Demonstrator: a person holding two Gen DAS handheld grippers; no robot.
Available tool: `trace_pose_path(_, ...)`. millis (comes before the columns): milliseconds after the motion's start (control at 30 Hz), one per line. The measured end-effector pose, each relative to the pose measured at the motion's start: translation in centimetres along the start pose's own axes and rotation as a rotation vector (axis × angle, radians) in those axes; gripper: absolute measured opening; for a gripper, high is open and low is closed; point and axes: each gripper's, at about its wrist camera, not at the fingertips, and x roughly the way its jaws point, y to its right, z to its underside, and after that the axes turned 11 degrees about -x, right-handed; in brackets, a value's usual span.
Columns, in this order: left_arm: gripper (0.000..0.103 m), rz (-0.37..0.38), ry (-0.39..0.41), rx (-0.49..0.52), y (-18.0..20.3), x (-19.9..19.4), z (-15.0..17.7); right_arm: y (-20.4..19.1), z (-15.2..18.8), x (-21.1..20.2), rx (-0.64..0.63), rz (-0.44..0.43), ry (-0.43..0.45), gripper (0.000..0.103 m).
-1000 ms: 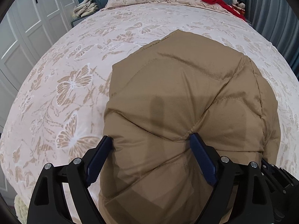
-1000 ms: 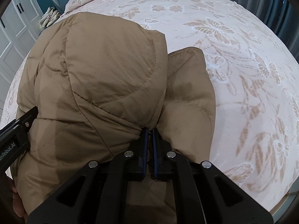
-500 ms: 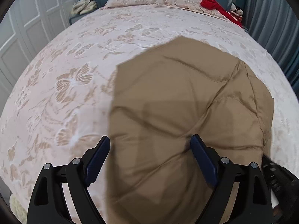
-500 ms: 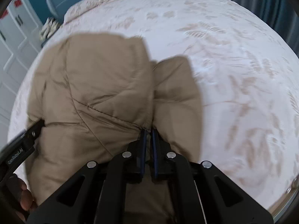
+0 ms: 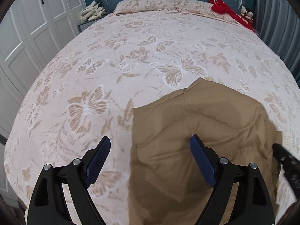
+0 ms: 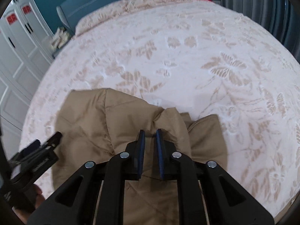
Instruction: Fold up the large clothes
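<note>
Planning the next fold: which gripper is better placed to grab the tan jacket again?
Probably right. The right gripper has just been opening, its narrow gap directly over a raised fold of the tan jacket. The left gripper is wide open, straddling the jacket's edge and the bedspread.

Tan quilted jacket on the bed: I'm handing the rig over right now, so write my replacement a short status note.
Left gripper: jaws wide open, nothing gripped, over the left edge of the tan quilted puffer jacket.
Right gripper: jaws have just been opening to a narrow gap, with no fabric pinched between them.
The jacket lies bundled in a compact heap near the foot of the butterfly-patterned bedspread; neither gripper holds it.
Done: it looks folded over on itself at least once.
Left: probably check the fold is neat and tidy the loose flap on the right side.
</note>
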Motion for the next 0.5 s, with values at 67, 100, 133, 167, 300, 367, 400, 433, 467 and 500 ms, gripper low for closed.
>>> trace_pose_path(67, 0.084, -0.008, 0.004, 0.01, 0.3, 0.6, 0.3, 0.0, 0.6, 1.1, -0.002, 0.007, -0.016, 0.01)
trace_pose_path(100, 0.084, -0.013, 0.004, 0.016, 0.5, 0.9, 0.5, 0.0, 0.9, 1.7, -0.003, 0.005, -0.021, 0.009)
trace_pose_path(133, 0.084, -0.016, 0.002, 0.02, 0.7, 1.1, 0.6, 0.0, 1.0, 2.1, -0.003, 0.002, -0.024, 0.009)
trace_pose_path(167, 0.084, -0.018, -0.003, 0.022, 0.8, 1.4, 0.7, 0.2, 1.1, 2.4, -0.003, -0.001, -0.028, 0.009)
trace_pose_path(300, 0.087, -0.006, -0.039, -0.005, 0.7, 2.4, 0.7, 0.5, 1.4, 3.6, 0.0, -0.008, -0.044, 0.009)
trace_pose_path(367, 0.087, 0.002, -0.046, -0.014, 0.5, 2.3, 0.8, 0.5, 1.4, 3.3, 0.003, -0.011, -0.04, 0.009)
trace_pose_path(400, 0.087, 0.013, -0.05, -0.015, 0.2, 2.0, 0.8, 0.4, 1.4, 2.6, 0.003, -0.004, -0.035, 0.01)
trace_pose_path(433, 0.087, 0.026, -0.056, -0.019, -0.2, 1.6, 0.8, 0.4, 1.5, 1.7, 0.004, -0.003, -0.026, 0.012)
trace_pose_path(467, 0.086, 0.049, -0.067, -0.033, -0.9, 0.9, 0.9, 0.5, 1.8, 0.6, 0.007, -0.013, -0.007, 0.024)
trace_pose_path(500, 0.086, 0.071, -0.081, -0.048, -1.7, 0.3, 1.1, 0.6, 2.0, -0.4, 0.009, -0.026, 0.011, 0.045)
